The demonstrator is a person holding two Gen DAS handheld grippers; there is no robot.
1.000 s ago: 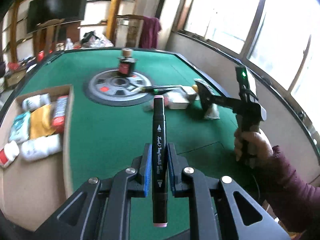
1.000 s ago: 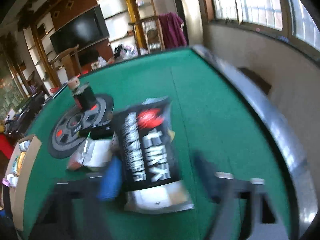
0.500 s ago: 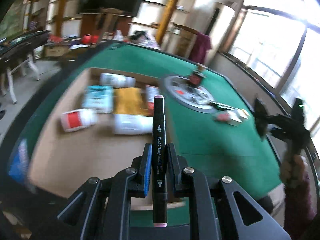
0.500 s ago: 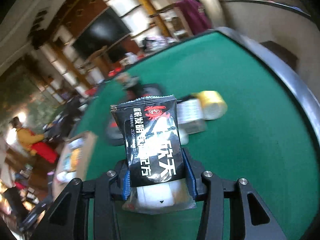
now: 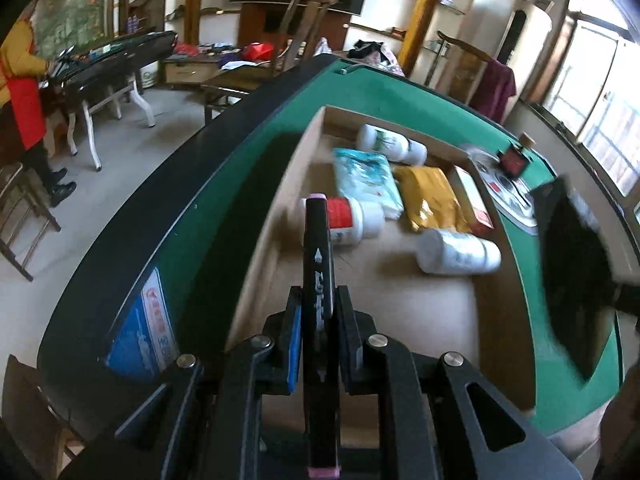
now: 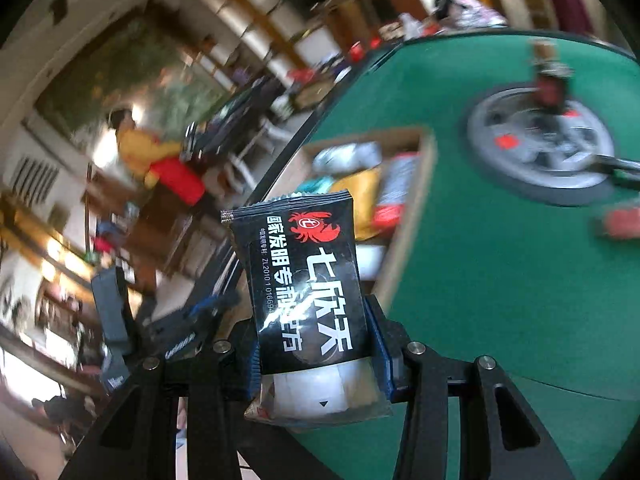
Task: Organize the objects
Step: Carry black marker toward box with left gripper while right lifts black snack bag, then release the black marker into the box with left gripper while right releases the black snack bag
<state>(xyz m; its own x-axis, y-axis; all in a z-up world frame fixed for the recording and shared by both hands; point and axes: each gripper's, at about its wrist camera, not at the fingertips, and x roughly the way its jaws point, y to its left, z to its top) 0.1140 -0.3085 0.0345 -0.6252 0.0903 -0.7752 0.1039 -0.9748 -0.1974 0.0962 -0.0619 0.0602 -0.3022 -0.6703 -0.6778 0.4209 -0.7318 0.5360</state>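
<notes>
My left gripper (image 5: 319, 326) is shut on a black marker pen (image 5: 319, 264) with pink end caps, held above the near end of a shallow cardboard box (image 5: 500, 316). The box holds white bottles (image 5: 460, 251), a teal pack (image 5: 366, 174), a yellow pouch (image 5: 430, 198) and a red-and-white carton. My right gripper (image 6: 314, 350) is shut on a black snack packet (image 6: 306, 280) with a red crab logo, held over the green table beside the box (image 6: 408, 216). The packet shows blurred at the right of the left wrist view (image 5: 572, 268).
The green felt table (image 6: 500, 280) has a grey round hub (image 6: 540, 148) in its middle with a small dark bottle (image 6: 550, 80) on it. A blue-and-white pack (image 5: 144, 336) lies on the table's dark rim. Chairs, desks and a person in yellow stand beyond the table.
Both grippers have swung left toward the cardboard box. The left gripper with the marker now hangs over the box's near end; the right gripper carried the packet beside the box.
</notes>
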